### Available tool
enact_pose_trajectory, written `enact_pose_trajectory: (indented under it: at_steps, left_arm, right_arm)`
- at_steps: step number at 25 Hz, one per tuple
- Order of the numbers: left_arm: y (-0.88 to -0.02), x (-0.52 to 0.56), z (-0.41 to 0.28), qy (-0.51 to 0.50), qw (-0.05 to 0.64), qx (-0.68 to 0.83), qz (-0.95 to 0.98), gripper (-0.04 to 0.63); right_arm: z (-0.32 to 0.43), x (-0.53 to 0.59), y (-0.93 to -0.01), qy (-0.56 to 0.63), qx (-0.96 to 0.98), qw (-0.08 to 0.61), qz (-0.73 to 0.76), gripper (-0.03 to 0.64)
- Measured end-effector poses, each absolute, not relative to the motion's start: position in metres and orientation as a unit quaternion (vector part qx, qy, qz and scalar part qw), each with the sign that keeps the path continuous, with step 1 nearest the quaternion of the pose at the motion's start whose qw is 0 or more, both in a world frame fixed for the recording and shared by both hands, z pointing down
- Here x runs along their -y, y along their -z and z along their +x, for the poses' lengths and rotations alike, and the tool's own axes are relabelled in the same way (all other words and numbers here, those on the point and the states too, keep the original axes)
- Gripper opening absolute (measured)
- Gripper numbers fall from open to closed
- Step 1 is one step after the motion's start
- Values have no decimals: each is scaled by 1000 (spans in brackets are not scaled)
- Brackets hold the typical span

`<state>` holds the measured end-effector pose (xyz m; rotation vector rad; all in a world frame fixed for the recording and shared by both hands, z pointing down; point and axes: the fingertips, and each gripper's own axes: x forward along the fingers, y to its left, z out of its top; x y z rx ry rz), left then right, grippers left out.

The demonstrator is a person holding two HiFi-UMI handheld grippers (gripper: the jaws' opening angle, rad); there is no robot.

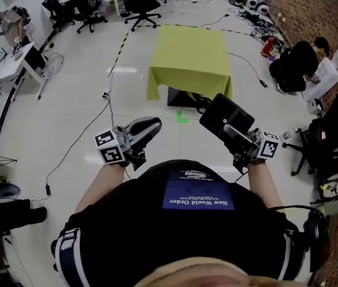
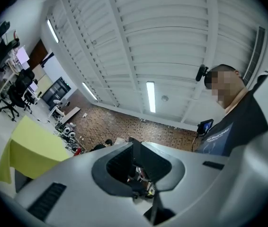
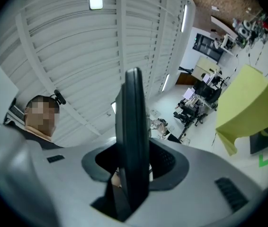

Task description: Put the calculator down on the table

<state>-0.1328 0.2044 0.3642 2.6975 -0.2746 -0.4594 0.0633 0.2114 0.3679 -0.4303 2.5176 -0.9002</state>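
A flat black calculator [image 1: 226, 119] is held in front of my body, with my right gripper [image 1: 236, 133] shut on its near end. In the right gripper view the calculator [image 3: 134, 141] stands edge-on between the jaws. My left gripper [image 1: 151, 126] hangs level with it at the left, its jaws closed together with nothing between them. The table [image 1: 190, 55], draped in a yellow-green cloth, stands some way ahead across the floor. It also shows at the left of the left gripper view as the table [image 2: 30, 148] and at the right of the right gripper view as the table [image 3: 247, 103].
A dark box [image 1: 179, 97] sits under the table's near edge, with a green tape mark [image 1: 182, 117] on the floor before it. Cables [image 1: 109, 94] run over the white floor. Office chairs [image 1: 139, 5] and desks stand behind and left; a chair [image 1: 330, 142] and a seated person [image 1: 297, 64] are at the right.
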Motion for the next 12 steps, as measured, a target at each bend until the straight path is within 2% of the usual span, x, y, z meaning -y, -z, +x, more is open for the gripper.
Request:
enact_pose_trajectory:
  at_steps: [5, 12]
  left_arm:
    - [-378, -144, -156, 148, 205, 67, 965, 54]
    - [-388, -70, -154, 145, 222, 48, 963, 54]
  right_arm:
    - [52, -160, -381, 326, -893, 234, -202, 141]
    - [51, -93, -390, 342, -886, 215, -228, 141]
